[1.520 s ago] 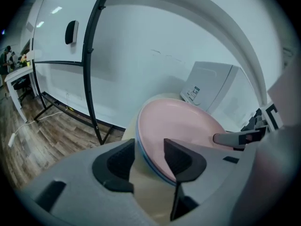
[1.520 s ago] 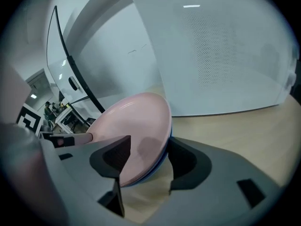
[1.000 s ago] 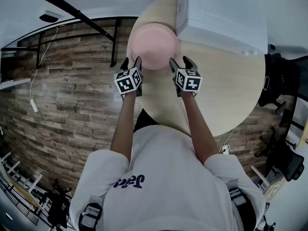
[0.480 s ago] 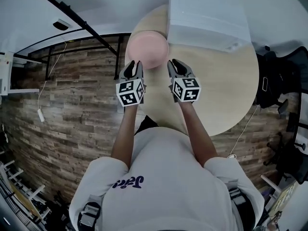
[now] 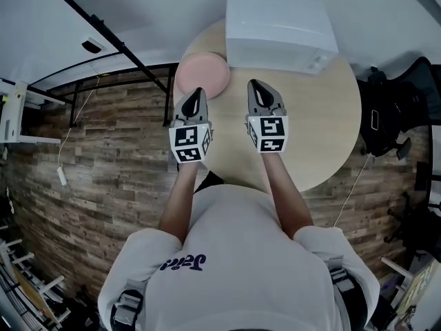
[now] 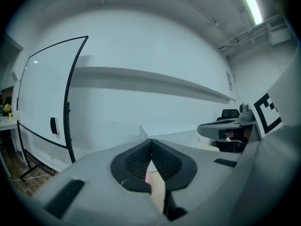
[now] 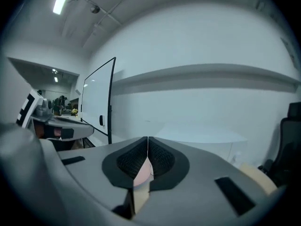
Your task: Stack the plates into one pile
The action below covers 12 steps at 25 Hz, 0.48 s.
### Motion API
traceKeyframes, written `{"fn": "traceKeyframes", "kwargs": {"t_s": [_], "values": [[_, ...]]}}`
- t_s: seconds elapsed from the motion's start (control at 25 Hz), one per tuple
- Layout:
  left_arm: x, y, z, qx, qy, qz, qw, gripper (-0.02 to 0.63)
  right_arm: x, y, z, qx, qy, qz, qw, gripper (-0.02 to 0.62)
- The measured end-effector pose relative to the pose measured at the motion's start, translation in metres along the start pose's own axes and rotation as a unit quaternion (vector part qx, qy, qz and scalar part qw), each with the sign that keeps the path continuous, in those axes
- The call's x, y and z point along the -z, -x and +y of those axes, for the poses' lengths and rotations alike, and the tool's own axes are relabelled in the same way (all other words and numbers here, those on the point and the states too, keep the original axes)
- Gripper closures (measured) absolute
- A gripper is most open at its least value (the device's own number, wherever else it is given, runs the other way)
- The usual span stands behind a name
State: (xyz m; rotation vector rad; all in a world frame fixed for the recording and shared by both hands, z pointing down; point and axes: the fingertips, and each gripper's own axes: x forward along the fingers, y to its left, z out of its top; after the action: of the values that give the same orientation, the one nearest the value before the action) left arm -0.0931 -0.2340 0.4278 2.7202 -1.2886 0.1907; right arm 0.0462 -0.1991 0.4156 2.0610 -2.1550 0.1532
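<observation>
Left gripper [image 5: 198, 92] and right gripper [image 5: 257, 85]: jaws just closed tip to tip, nothing between them, side by side above the round table [image 5: 324, 133]. Pink plate pile [image 5: 202, 74] sits ahead of the left gripper at the table's far-left edge, just beside a white box [image 5: 279, 29]. Plank floor [image 5: 110, 157]; black chair [image 5: 386, 116] at right
</observation>
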Motion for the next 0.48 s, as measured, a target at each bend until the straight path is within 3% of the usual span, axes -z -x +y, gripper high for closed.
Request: {"fn": "traceKeyframes", "kwargs": {"t_s": [0.12, 0.28, 0.48], "values": [[-0.014, 0.01, -0.012, 0.004, -0.005, -0.019, 0.9998, 0.591, -0.008, 0.016, -0.006, 0.016, 0.014, -0.012, 1.0, 0.578], [-0.024, 0.024, -0.02, -0.001, -0.001, -0.042, 0.9991, 0.591, -0.007, 0.033, -0.008, 0.011, -0.007, -0.013, 1.0, 0.578], [-0.019, 0.031, -0.031, -0.008, 0.003, -0.038, 0.9992, 0.591, -0.003, 0.047, -0.014, 0.008, -0.013, -0.014, 1.0, 0.58]]}}
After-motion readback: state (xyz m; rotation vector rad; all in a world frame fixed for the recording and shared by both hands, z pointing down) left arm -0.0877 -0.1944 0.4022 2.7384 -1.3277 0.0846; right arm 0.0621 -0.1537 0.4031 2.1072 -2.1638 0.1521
